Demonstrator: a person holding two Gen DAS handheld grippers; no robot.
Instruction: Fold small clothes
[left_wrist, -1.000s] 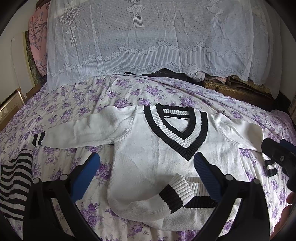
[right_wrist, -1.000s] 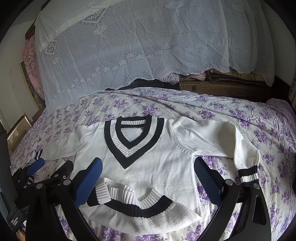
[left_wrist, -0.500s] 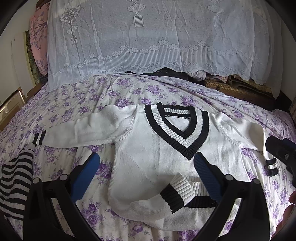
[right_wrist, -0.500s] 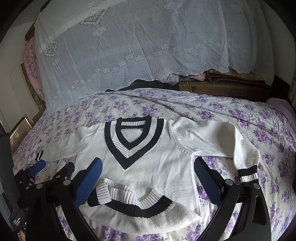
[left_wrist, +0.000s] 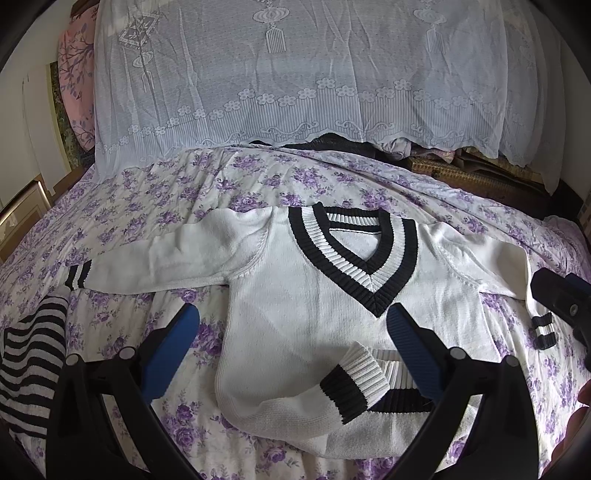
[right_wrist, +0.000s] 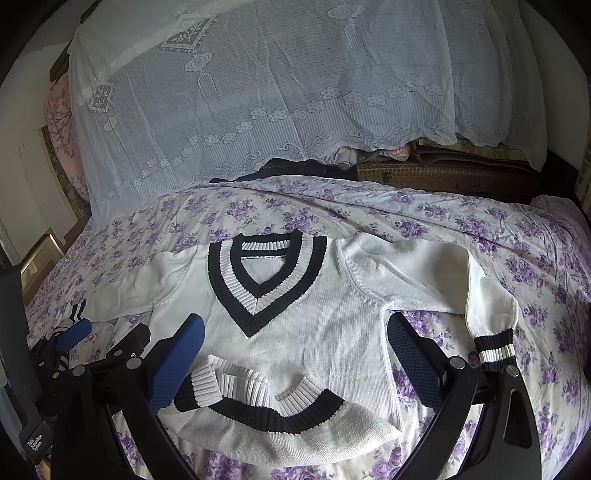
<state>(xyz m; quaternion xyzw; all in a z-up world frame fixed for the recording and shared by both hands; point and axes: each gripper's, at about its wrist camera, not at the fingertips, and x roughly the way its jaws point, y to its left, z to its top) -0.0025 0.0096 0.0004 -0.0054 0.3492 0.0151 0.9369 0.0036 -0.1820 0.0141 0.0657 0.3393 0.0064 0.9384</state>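
Both wrist views look forward, low and near, sharing the sweater (left_wrist: 314, 314) on the bed (right_wrist: 480, 229).

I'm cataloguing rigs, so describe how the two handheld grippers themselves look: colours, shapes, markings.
Both match: the left gripper and the right gripper each have black angular plastic arms with round pivot bolts, ending in blue finger pads with a fine ribbed or gridded texture. The left unit's body carries a small white label, unreadable. No cables or sleeves show.
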